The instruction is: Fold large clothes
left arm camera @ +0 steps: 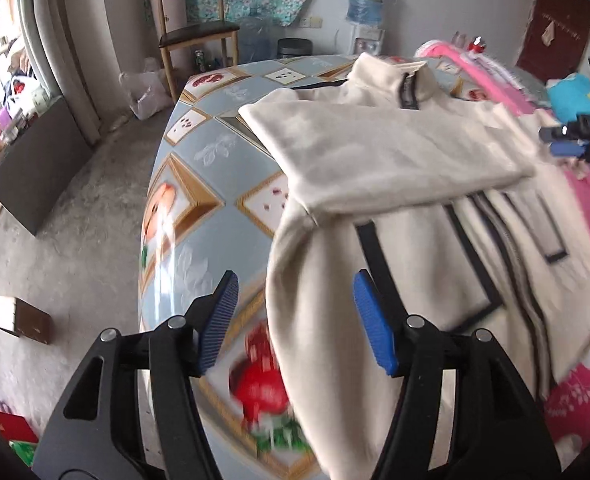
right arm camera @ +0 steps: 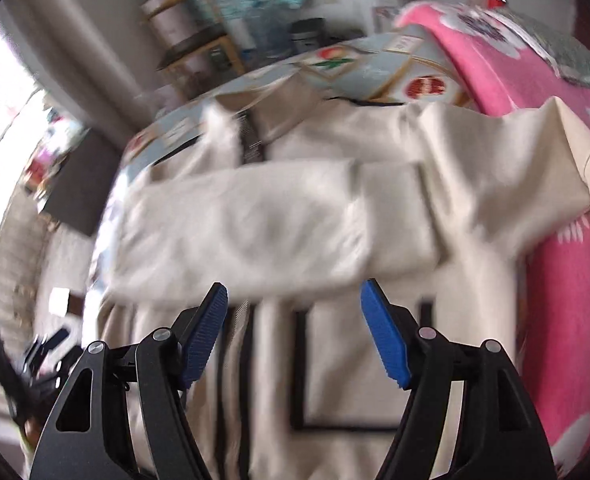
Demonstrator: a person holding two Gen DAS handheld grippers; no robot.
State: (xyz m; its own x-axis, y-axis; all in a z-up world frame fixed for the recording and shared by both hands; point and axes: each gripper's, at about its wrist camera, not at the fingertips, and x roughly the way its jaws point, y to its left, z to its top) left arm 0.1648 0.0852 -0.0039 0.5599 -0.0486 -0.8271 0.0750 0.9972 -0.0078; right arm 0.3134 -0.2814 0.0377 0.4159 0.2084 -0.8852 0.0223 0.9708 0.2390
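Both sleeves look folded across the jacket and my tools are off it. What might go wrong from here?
1. The jacket lies at the table edge, with its left side hanging over, so a pull could drag it off.
2. The folded sleeve rests loose on top and may slide open.
3. The far sleeve drapes onto the pink blanket, so lifting the jacket may drag the blanket along.

Left wrist view: behind the left tool (left arm camera: 297, 322), angled steeply down, close over the counter (left arm camera: 199, 184) edge, facing chair (left arm camera: 193, 28) and far wall. Right wrist view: behind the right tool (right arm camera: 295, 334), steeply down, close over the cream jacket (right arm camera: 335, 216), blurred. Shared: jacket with folded sleeve, patterned counter, pink blanket (right arm camera: 507, 68), chair.
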